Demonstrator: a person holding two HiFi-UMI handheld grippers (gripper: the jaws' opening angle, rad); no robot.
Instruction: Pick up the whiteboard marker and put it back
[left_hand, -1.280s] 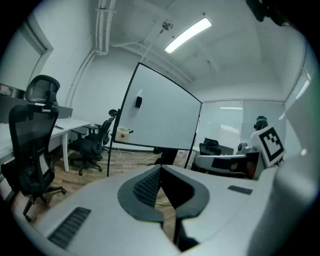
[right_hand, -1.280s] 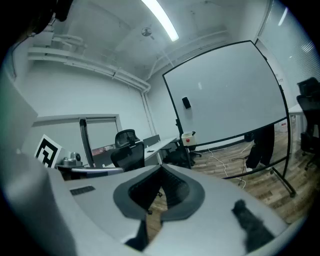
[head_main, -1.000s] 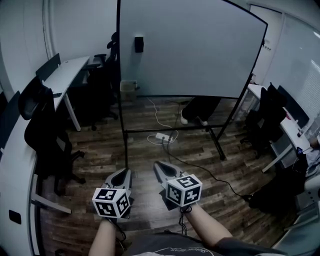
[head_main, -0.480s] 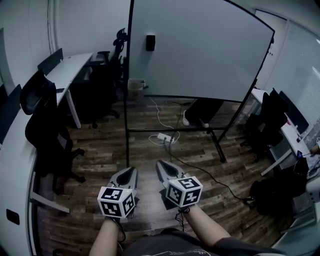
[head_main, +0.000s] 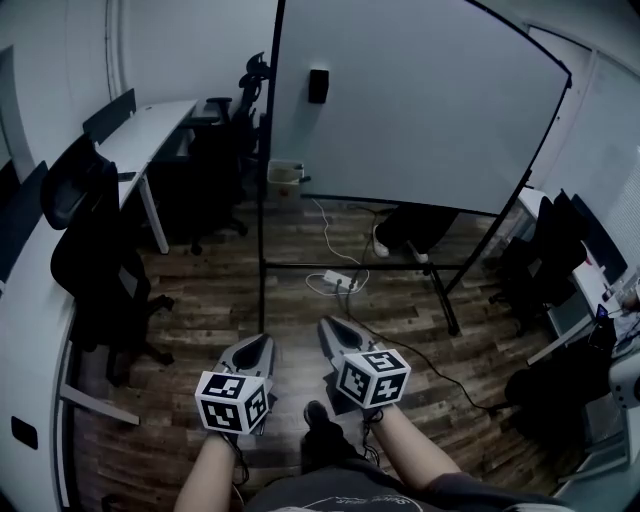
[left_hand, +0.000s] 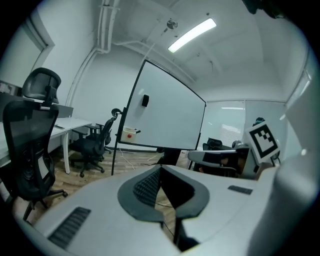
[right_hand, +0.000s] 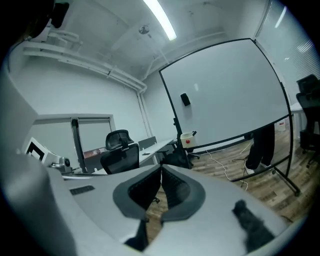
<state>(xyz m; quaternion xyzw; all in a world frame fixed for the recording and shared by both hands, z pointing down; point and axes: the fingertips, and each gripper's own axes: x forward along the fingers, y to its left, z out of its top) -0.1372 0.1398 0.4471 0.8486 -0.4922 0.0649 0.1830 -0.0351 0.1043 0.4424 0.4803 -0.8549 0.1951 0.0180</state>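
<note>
Right tool (right_hand: 160, 168) closed; whiteboard (head_main: 420, 100) half-hides person (head_main: 408, 226).

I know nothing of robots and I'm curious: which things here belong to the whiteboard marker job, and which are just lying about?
For the job: whiteboard; left tongs and right tongs, both shut, empty. No marker can be made out.
Just about: office chair, desk, power strip on the floor.
</note>
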